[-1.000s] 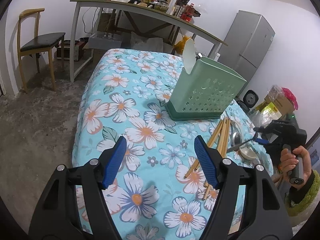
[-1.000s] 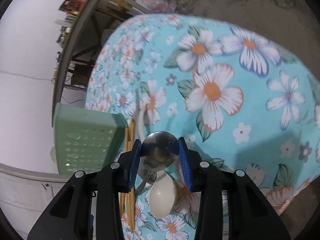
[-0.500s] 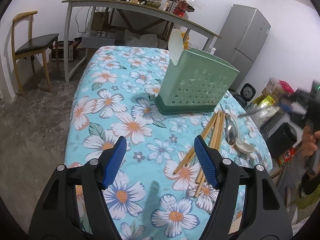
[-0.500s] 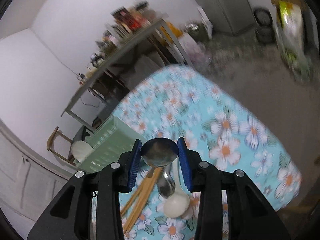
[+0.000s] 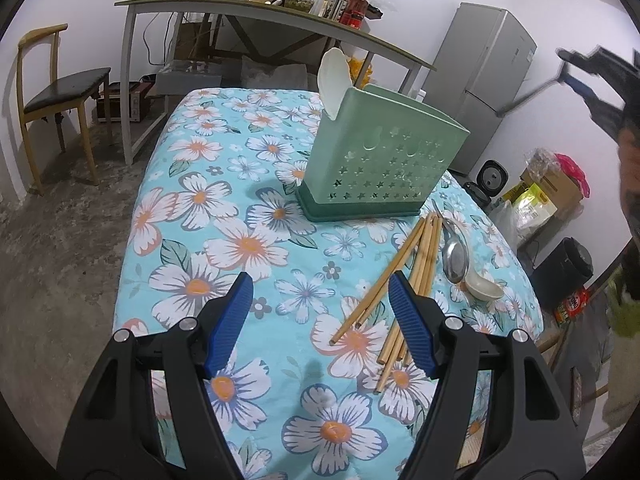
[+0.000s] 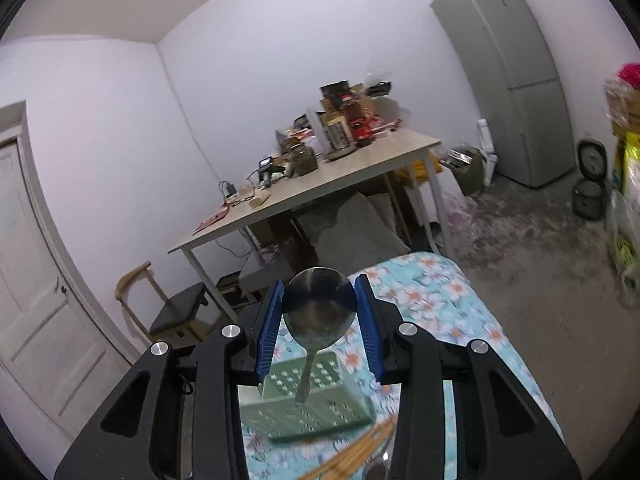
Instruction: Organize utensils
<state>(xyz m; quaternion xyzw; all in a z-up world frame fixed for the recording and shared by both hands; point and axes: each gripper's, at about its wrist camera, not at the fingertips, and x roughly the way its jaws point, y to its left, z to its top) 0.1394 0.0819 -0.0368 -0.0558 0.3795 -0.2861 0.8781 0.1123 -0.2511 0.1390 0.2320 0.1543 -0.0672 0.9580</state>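
A green perforated utensil holder [image 5: 380,160] stands on the flowered tablecloth [image 5: 248,248], with a white spoon [image 5: 334,76] sticking out of its far corner. Several wooden chopsticks [image 5: 404,276], a metal spoon [image 5: 455,258] and a white ceramic spoon [image 5: 482,289] lie in front of it. My left gripper [image 5: 320,320] hovers open over the cloth, left of the chopsticks. My right gripper [image 6: 318,316] is shut on the bowl of another metal spoon [image 6: 318,312], handle hanging down above the holder [image 6: 308,396]. In the left wrist view that gripper [image 5: 568,76] is high at the right.
A long desk [image 5: 260,12] piled with clutter stands behind the table, a wooden chair [image 5: 56,92] to the left, a grey fridge [image 5: 496,80] to the right. Bags and boxes [image 5: 552,184] sit on the floor at the right. A white door [image 6: 36,280] is on the left wall.
My right gripper has risen high off the table with the metal spoon and rolled upright, so its view now looks across the room. The left gripper has barely shifted.
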